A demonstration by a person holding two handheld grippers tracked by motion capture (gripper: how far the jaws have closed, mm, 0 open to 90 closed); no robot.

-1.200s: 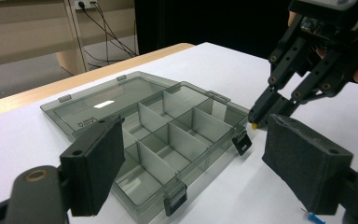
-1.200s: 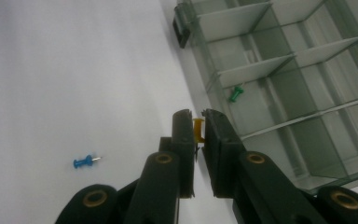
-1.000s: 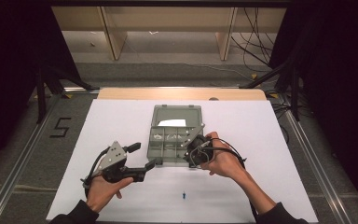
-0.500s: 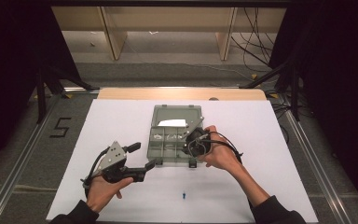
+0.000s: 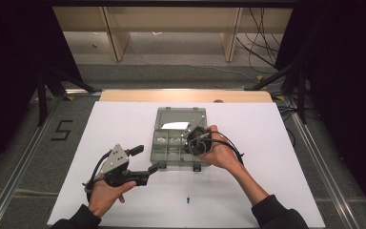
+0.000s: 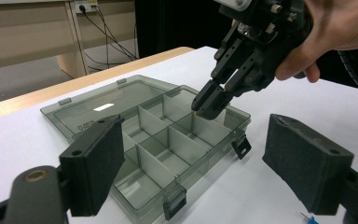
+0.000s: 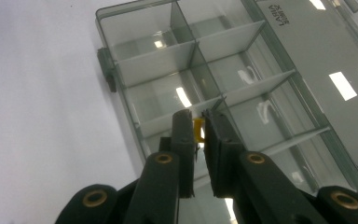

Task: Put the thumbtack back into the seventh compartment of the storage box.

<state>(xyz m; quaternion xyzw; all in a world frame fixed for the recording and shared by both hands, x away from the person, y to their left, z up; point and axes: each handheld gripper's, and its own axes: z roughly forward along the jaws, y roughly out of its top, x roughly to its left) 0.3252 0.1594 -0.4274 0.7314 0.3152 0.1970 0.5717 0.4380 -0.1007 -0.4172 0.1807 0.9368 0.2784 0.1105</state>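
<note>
Jaws on my right gripper [image 7: 196,133] stand nearly closed and pinch a small yellow piece [image 7: 198,129] at their tips. Jaws on my left gripper [image 6: 205,168] stand wide apart with nothing between the pads.

Landmark: the grey compartment box [image 5: 176,143], lying open on the white worktop [image 5: 276,143], lid folded flat on its far side.

Right gripper [image 5: 198,141]: held over the right end of the box, tips pointing down into the tray. In the left gripper view, the tips [image 6: 209,102] hang just above a divider wall near the box's right corner. The yellow piece is above the compartments, not resting in one; which compartment lies directly beneath it I cannot tell.

Left gripper [image 5: 145,174]: held at the near left corner of the box, tips aimed toward it, close but whether touching I cannot tell.

Box contents: a few pale curved marks show in the compartments nearest the lid [image 7: 261,112]; I cannot tell if these are parts or glare. Both latches on the near wall hang open [image 6: 175,205].

Other: a small blue item [image 5: 188,199] lies on the worktop, well in front of the box on my side, apart from both grippers.
</note>
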